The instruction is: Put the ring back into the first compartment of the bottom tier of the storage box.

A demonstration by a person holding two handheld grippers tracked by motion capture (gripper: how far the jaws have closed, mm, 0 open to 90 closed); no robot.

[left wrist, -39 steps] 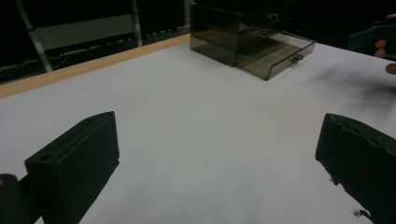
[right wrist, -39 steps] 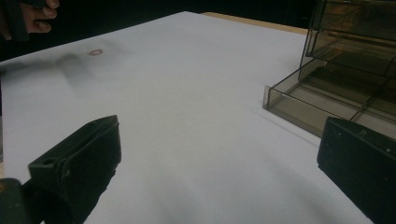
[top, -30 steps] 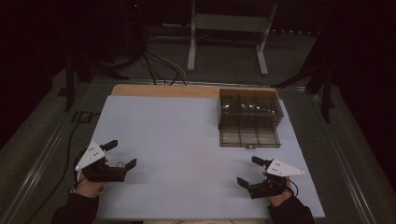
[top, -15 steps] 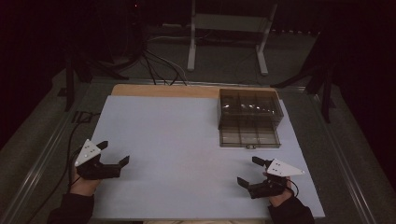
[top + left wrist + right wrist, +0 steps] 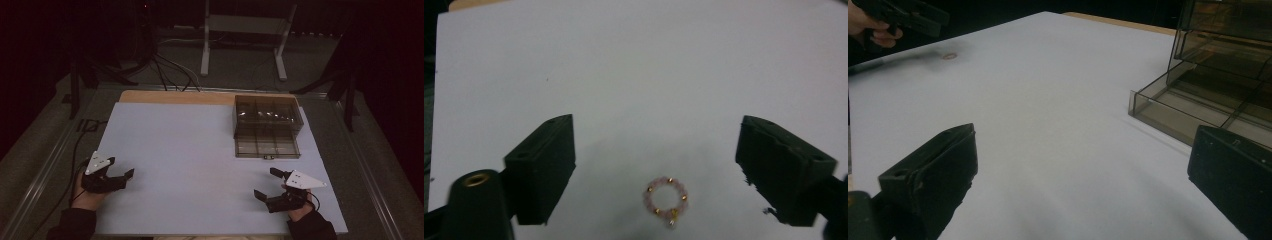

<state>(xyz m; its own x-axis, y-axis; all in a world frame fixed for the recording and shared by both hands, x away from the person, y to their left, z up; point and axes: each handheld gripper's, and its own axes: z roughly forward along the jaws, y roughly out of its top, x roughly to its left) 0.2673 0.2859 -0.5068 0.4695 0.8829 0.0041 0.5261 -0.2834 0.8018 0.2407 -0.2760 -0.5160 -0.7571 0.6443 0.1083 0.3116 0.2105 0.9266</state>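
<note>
A small ring of pink beads with gold spacers (image 5: 666, 196) lies on the white table sheet (image 5: 190, 150). My left gripper (image 5: 656, 145) hovers over it with a black jaw on either side. The jaws have just been closing, but neither pad touches the ring, so the gripper is open. In the high view the left gripper (image 5: 121, 167) sits at the near left. My right gripper (image 5: 265, 182) rests at the near right, open and empty (image 5: 1083, 150). From the right gripper view the bead ring (image 5: 950, 56) is a small spot far off, below the left gripper (image 5: 903, 15).
A smoky clear compartment box (image 5: 267, 132) with its lid raised stands at the far right of the sheet, and looms close in the right gripper view (image 5: 1208, 75). A wooden table edge (image 5: 175, 96) shows beyond the sheet. Cables and a metal stand lie on the floor behind.
My left gripper has dipped toward the table and its jaws have drawn closer together. The right gripper has stayed still.
</note>
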